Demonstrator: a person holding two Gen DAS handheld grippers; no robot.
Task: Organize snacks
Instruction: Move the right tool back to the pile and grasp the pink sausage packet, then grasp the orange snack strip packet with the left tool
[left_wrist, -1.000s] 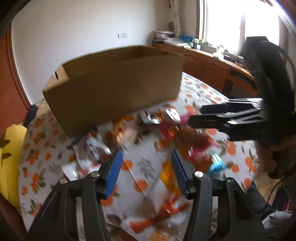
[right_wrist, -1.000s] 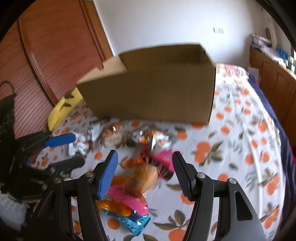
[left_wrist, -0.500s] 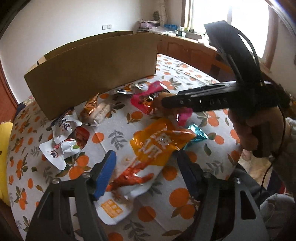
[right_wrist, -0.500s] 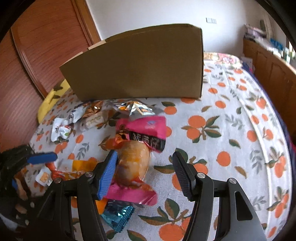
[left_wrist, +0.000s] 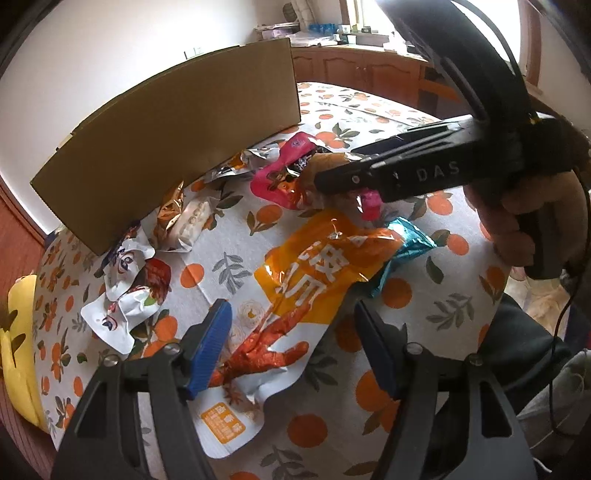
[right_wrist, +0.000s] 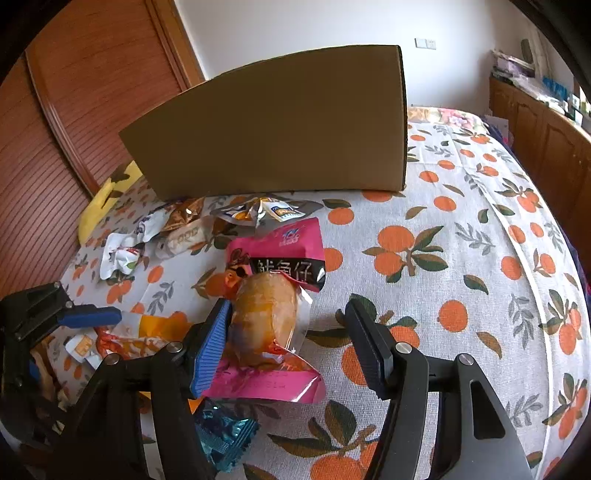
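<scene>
On the tablecloth in front of you the cardboard box stands at the back. Snack packets lie scattered before it: crumpled wrappers to your left, a large pouch nearer you, overlapping a small packet, and a bun pack to their right

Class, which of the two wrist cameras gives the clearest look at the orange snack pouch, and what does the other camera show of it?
The left wrist view. There the orange snack pouch lies almost whole on the tablecloth, lettering readable, between the open left tongs. The right wrist view catches only a strip of it at the left, behind a tong finger.
</scene>
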